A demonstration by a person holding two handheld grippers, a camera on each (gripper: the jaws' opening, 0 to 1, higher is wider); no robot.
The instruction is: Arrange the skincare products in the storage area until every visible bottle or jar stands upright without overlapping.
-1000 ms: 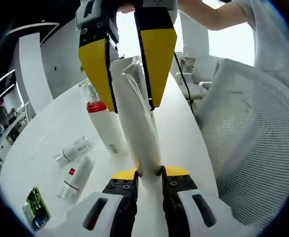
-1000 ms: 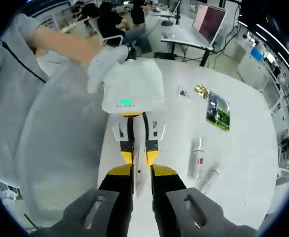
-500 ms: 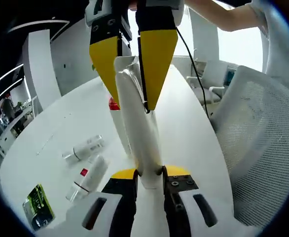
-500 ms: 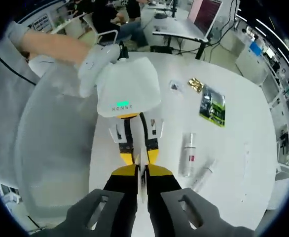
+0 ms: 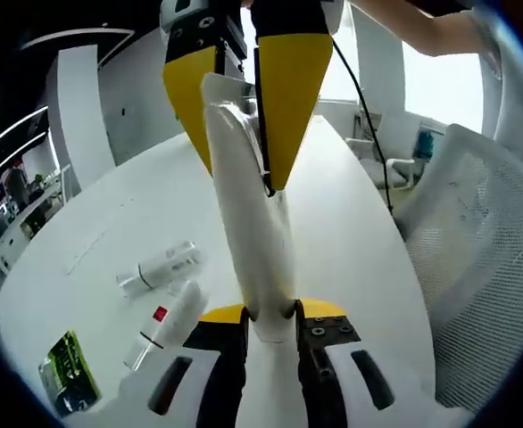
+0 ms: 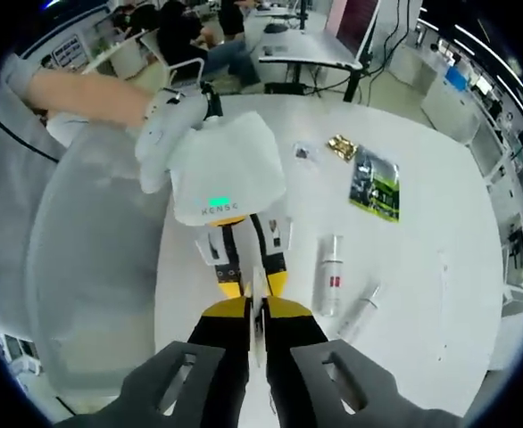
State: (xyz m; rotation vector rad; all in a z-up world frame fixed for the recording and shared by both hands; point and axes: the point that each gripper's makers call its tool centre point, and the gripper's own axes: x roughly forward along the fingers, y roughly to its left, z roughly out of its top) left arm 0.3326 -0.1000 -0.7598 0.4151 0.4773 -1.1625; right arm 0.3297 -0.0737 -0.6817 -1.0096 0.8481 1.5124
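I am observing a white tube [image 5: 248, 214] suspended above the white bench [image 5: 92, 267], gripped at both ends. My left tongs [image 5: 270, 314] are pinching its lower end, and my right tongs [image 6: 254, 314] are pinching its crimped end. Two bottles are lying on their sides on the bench: one with a red label [image 6: 330, 285], another clear-tipped bottle [image 6: 360, 310] just beside it. A green packet [image 6: 374, 185] is resting further off.

White round table [image 6: 440, 205] – two bottles lying flat [image 6: 330, 285], [image 6: 360, 312], green packet [image 6: 375, 185], small wrappers [image 6: 340, 145]
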